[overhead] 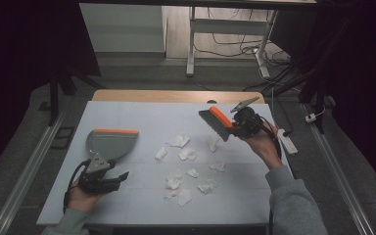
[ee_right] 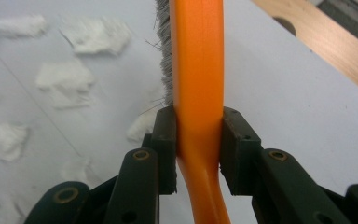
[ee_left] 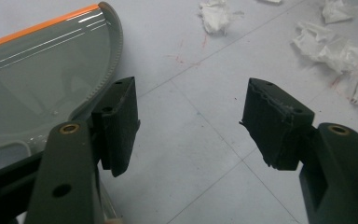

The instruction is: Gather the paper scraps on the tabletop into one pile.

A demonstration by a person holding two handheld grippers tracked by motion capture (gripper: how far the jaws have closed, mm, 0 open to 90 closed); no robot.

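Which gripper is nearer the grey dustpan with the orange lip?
Left. The left gripper sits right beside the grey dustpan, at its near end, jaws open. The right gripper is across the table, shut on the orange-handled brush.

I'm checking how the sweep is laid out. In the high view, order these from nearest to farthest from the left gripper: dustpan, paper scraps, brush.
1. dustpan, just above the left gripper.
2. paper scraps, mid-table.
3. brush, far right.
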